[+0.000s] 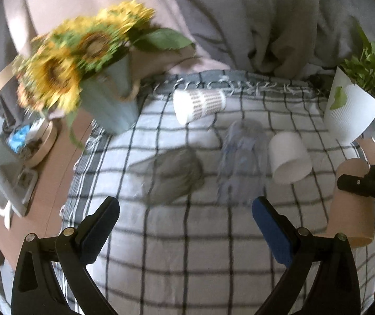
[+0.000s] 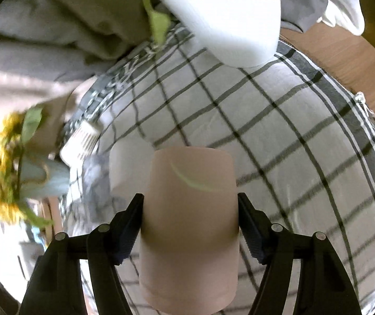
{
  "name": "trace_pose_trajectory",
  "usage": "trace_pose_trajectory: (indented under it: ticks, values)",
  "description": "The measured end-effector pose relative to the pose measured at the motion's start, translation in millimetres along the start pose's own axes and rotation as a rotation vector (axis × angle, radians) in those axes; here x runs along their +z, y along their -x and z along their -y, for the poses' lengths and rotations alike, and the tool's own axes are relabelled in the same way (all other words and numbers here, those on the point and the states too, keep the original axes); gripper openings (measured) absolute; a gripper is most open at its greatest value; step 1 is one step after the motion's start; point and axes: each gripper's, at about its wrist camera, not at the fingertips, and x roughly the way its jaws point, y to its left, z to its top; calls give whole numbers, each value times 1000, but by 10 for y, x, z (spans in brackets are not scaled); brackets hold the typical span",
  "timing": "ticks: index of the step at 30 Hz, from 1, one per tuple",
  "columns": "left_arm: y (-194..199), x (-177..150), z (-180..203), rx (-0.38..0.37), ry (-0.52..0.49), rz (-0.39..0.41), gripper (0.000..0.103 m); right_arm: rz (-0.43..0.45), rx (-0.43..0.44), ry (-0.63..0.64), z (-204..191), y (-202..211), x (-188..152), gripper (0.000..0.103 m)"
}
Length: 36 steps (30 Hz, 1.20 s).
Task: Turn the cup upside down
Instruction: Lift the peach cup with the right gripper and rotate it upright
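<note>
Over the checked cloth (image 2: 279, 120), right tool (image 2: 190, 225) grips pink cup (image 2: 190, 210) lengthwise.

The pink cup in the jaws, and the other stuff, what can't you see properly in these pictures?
- Pink cup: in the right wrist view its near end runs off the bottom edge; in the left wrist view the right gripper covers part of it.
- Sunflowers: smeared by motion blur in both views.
- Printed cup: its dark marks are too small and blurred to read.
- Grey and bluish lumps on the checked cloth: too blurred to identify.
</note>
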Motion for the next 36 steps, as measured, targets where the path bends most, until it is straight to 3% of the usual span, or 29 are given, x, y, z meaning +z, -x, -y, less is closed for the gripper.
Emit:
trace_pose_trajectory:
  ticks: [8, 16, 21, 36]
  values:
    - [106, -326, -424, -2, 80, -54, 103, -79, 2, 158, -423, -25, -649, 69]
    - [10, -664, -634, 10, 113, -140, 103, -146, -41, 320, -757, -225, -1061, 69]
    - [-67, -788, -666, 25, 107, -170, 103, -188, -71, 350, -796, -400, -1150, 69]
    - [-244, -908, -706, 43, 102, -221, 103, -156, -163, 444, -919, -586, -1202, 69]
